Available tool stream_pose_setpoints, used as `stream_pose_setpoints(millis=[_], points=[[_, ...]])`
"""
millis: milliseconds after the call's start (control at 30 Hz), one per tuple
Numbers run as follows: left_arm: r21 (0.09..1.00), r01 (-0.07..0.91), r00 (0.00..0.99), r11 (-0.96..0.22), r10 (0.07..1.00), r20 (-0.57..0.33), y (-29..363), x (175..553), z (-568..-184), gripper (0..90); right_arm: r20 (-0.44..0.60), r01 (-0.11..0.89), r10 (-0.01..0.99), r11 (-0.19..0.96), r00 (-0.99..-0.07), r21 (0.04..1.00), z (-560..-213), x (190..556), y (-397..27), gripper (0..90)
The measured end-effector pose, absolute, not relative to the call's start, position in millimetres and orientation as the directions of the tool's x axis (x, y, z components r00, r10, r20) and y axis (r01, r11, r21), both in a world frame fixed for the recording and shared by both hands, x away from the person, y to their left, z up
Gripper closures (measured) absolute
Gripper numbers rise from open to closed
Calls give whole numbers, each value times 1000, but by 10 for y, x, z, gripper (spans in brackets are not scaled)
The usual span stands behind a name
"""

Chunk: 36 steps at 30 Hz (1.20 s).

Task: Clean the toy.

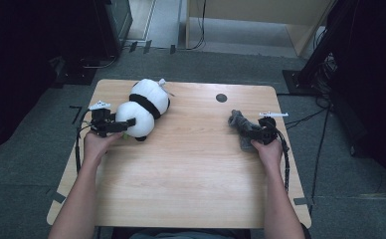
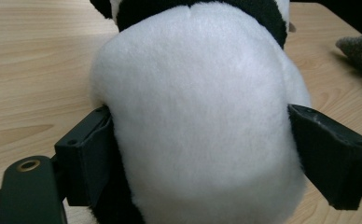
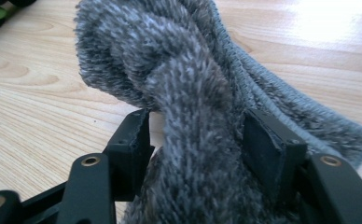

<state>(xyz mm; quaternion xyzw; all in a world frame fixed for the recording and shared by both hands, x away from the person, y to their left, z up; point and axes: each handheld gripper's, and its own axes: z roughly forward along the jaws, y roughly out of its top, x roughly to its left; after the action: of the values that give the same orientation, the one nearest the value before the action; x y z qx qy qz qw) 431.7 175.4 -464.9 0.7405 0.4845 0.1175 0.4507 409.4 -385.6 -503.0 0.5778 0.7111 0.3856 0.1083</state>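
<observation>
Table [image 1: 191,169] middle bare | panda plush [image 1: 144,107] left edge | grey cloth [image 1: 239,124] right edge

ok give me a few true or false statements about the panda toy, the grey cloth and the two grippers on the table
1. The panda plush toy lies on the left part of the wooden table. True.
2. The grey knitted cloth lies on top of the panda. False: it lies apart, on the table's right side.
3. The left gripper has the panda's white body between its jaws. True.
4. The right gripper is at the panda. False: the grey cloth lies between its jaws.
5. A dark round spot marks the table near its far edge. True.
6. The panda is all white. False: a black band crosses its middle.
</observation>
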Motion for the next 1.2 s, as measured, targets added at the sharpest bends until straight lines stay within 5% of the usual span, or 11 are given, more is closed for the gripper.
stream_pose_setpoints(millis=[300, 433, 1200], points=[[783, 612, 467, -107, 848, -249, 1765, 4304, -4603, 123, 236, 724, 919, 71, -315, 687, -4896, 4031, -3836, 376], [795, 594, 457, -123, 865, -207, 1748, 4279, -4572, 7, 212, 713, 922, 90, -323, 695, -4839, 3999, -3813, 363], [802, 553, 576, -226, 799, -172, 1559, 3953, -4289, 67, 190, 674, 900, 140, -392, 725, -4557, 3675, -3617, 356]])
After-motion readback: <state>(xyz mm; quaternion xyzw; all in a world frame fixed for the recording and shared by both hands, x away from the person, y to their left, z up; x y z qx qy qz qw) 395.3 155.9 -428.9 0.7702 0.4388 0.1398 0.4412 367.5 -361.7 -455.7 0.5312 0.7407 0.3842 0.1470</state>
